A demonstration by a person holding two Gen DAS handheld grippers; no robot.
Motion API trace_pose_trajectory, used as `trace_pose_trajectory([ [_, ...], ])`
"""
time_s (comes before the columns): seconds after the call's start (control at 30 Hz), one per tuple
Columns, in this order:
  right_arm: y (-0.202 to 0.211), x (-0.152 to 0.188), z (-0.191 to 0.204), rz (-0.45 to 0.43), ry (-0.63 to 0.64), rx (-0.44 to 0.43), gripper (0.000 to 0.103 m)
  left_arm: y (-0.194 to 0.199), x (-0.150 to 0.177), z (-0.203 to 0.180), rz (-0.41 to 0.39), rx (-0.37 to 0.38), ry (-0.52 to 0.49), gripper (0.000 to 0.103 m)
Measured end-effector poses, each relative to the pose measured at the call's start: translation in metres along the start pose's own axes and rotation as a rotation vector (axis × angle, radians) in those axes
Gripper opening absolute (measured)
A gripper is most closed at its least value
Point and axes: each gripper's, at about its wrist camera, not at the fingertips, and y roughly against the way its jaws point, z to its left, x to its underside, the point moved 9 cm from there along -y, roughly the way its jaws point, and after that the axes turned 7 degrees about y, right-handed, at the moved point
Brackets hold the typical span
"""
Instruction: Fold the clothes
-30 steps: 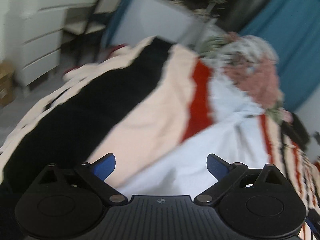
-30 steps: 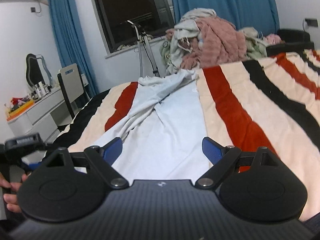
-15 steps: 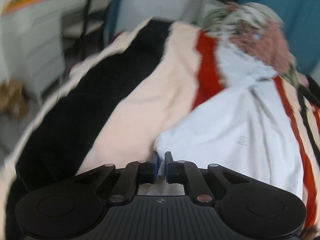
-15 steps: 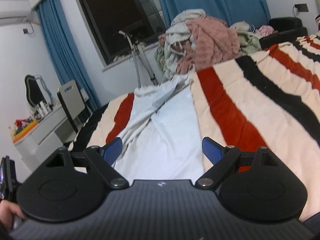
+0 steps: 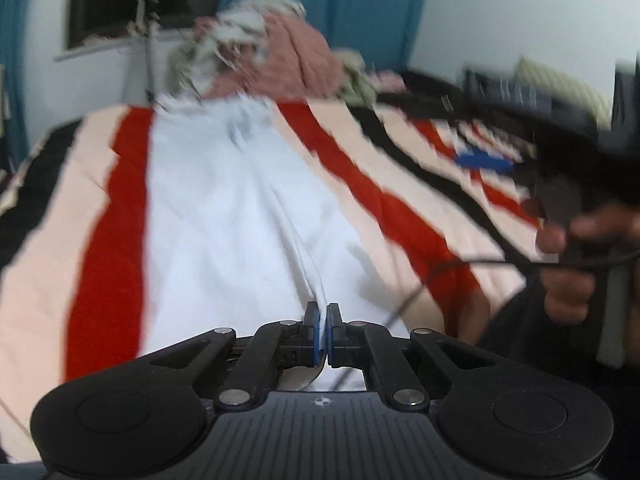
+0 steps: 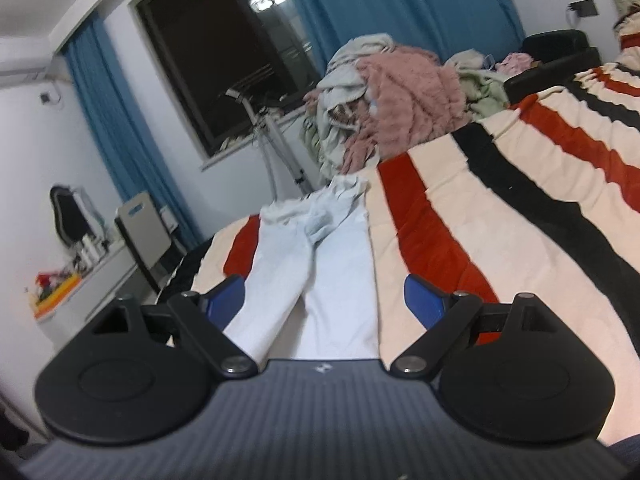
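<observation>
Left wrist view: a striped blanket [image 5: 100,216] covers the bed, white trousers [image 5: 224,216] lying lengthwise on it. The left gripper [image 5: 323,334] has its fingers pinched together on the trousers' near hem.

Right wrist view: clothes pile [image 6: 392,92] under blue curtains [image 6: 400,4]; the right gripper [image 6: 324,300] hovers, fingers spread apart, above the trousers' [image 6: 332,264] legs.

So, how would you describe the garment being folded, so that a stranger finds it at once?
Look at the bed with the striped blanket. The white trousers lie flat along it, legs pointing toward the camera. Unlike the crumpled laundry pile at the far end, they are plain white and spread out.
</observation>
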Motion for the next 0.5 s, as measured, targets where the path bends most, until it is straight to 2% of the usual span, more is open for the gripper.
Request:
trace_pose_trajectory([
  [0.1,-0.006,0.009,0.005,0.046,0.010,-0.032,0.088,-0.016,0.007,0.011,0.073,0.039,0.072,0.005],
  [0.2,-0.013,0.019,0.008,0.101,0.007,-0.053,0.088,-0.026,0.011,0.023,0.128,0.083,0.156,0.029],
  [0.23,-0.017,0.025,0.008,0.131,-0.008,-0.064,0.088,-0.026,0.007,0.028,0.124,0.103,0.185,0.044],
  [0.27,-0.022,0.030,0.008,0.162,-0.030,-0.079,0.088,-0.022,0.003,0.033,0.114,0.120,0.209,0.055],
  [0.37,-0.036,0.050,0.000,0.268,-0.131,-0.089,0.088,-0.008,-0.010,0.053,0.074,0.154,0.283,0.057],
  [0.43,-0.047,0.065,-0.012,0.343,-0.263,-0.099,0.087,-0.006,-0.020,0.074,0.050,0.124,0.332,0.063],
  [0.5,-0.052,0.073,-0.020,0.377,-0.338,-0.077,0.087,-0.010,-0.027,0.104,0.035,0.083,0.404,0.069],
])
